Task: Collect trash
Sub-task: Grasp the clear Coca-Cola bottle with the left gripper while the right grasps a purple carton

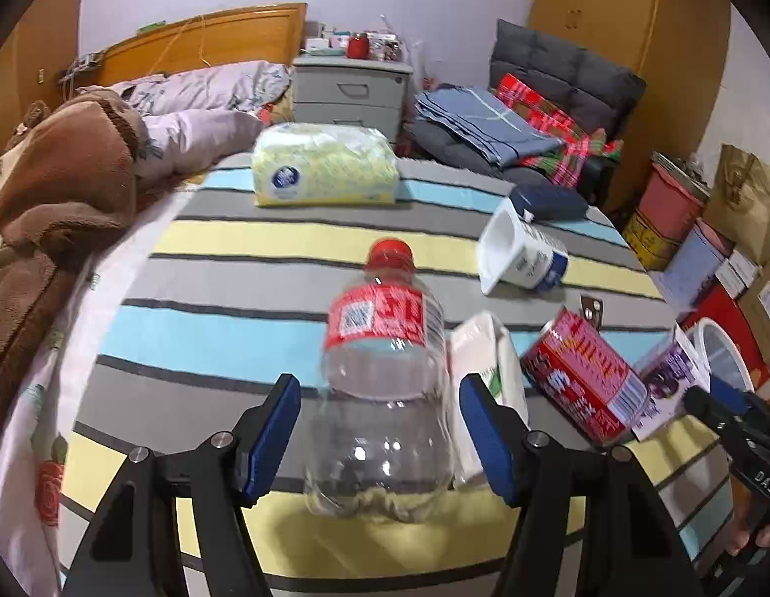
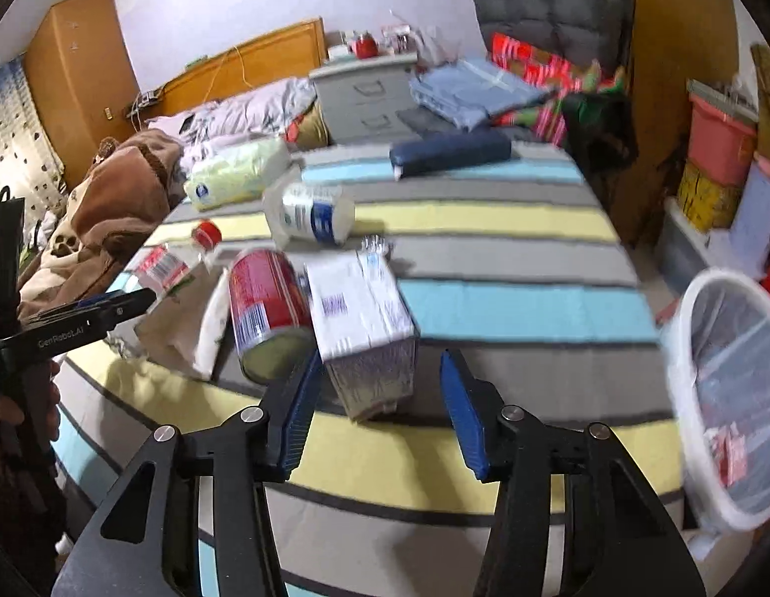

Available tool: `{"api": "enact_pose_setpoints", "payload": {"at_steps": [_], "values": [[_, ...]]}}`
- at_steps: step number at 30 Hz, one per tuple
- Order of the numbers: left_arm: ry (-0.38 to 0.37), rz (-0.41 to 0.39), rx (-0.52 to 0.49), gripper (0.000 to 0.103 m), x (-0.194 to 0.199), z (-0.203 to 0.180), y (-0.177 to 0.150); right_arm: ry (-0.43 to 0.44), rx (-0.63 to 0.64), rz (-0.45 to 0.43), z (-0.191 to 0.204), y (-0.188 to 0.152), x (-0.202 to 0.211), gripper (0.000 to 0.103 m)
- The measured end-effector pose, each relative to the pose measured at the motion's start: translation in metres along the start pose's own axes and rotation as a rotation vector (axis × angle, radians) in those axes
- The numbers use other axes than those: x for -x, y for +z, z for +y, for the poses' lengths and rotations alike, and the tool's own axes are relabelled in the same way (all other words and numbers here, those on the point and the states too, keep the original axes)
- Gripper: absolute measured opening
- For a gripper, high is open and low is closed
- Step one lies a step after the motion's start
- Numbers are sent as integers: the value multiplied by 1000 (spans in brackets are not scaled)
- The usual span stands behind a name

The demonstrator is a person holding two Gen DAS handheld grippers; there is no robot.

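An empty clear bottle with a red cap and label lies on the striped cloth between the jaws of my open left gripper, which do not touch it. A red can, a white packet and a small carton lie to its right. In the right wrist view my open right gripper straddles the near end of the carton; the can and bottle lie to its left. A white yogurt cup lies further back.
A white bin with a liner stands off the table's right edge. A yellow tissue pack and a dark blue case sit at the far side. A bed with blankets is left; storage boxes right.
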State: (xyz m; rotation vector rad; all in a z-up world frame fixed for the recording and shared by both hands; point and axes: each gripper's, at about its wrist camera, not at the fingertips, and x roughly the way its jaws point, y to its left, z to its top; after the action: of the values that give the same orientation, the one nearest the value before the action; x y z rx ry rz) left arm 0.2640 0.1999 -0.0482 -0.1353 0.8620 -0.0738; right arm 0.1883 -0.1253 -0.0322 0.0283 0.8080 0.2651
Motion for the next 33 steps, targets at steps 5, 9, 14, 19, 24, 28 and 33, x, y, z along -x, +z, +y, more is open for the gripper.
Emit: {"api": "enact_pose_setpoints", "payload": {"at_steps": [5, 9, 14, 19, 24, 28, 33], "values": [[4, 3, -11, 66, -3, 0, 7, -36, 83, -56, 10, 17, 3, 59], [-16, 32, -25, 66, -14, -2, 11, -12, 119, 13, 13, 29, -19, 59], [-33, 47, -22, 66, -24, -2, 12, -19, 126, 38, 14, 28, -30, 41], [-27, 35, 11, 62, -22, 1, 6, -15, 96, 8, 7, 11, -13, 41], [-25, 25, 24, 62, -13, 0, -3, -3, 50, -25, -3, -11, 5, 40], [-27, 17, 38, 62, -5, -1, -13, -7, 32, -23, -9, -38, 14, 40], [-47, 20, 38, 62, 6, -9, -27, -11, 18, 2, -14, -52, 14, 40]]}}
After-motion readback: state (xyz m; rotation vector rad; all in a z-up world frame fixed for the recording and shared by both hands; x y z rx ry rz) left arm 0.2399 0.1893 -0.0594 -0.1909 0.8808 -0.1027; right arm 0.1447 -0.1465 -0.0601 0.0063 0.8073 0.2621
